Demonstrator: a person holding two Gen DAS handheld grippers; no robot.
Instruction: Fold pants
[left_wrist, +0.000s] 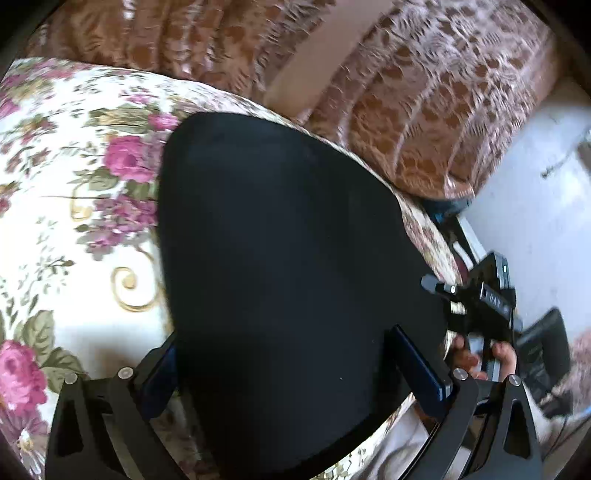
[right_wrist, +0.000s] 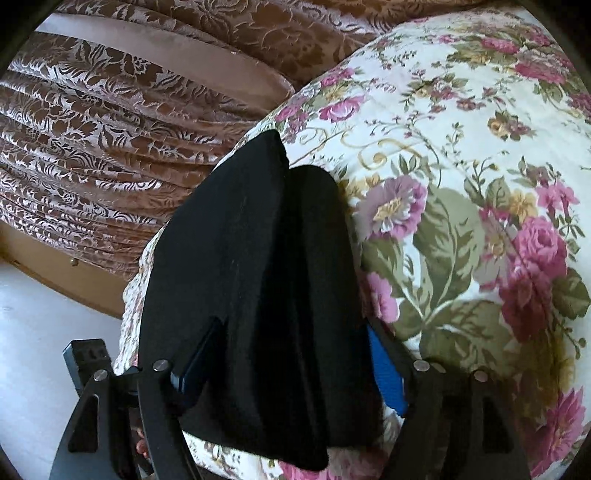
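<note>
Pants (left_wrist: 280, 266), one black pair, lie folded into a compact dark bundle on a bed covered by a white bedspread (left_wrist: 55, 229) printed with pink roses and green leaves. Beyond the bed edge rises one brown and silver patterned sofa (left_wrist: 443, 110) with a plain tan band across its cushions, and pale floor (left_wrist: 535, 221) shows to the side.

From the left wrist camera, the left gripper (left_wrist: 291, 369) has its two jaws standing wide apart, one on each side of the near end of the pants. The fabric fills the gap between them, but the blue pads sit at the cloth's edges without visibly pinching it. At that view's right edge, the other gripper's black body appears beside the bed, with the fingers of the hand (left_wrist: 484, 358) that holds it wrapped around its handle.

From the right wrist camera, the right gripper (right_wrist: 291, 369) likewise straddles the pants (right_wrist: 258, 277), whose layered folds run away from the camera toward the sofa (right_wrist: 110, 147). Its jaws are well open; the left pad is half hidden under a fold, the bright blue right pad lies just beside the cloth on the bedspread (right_wrist: 461, 166). No firm grip is visible. Nothing lies on top of the pants.
</note>
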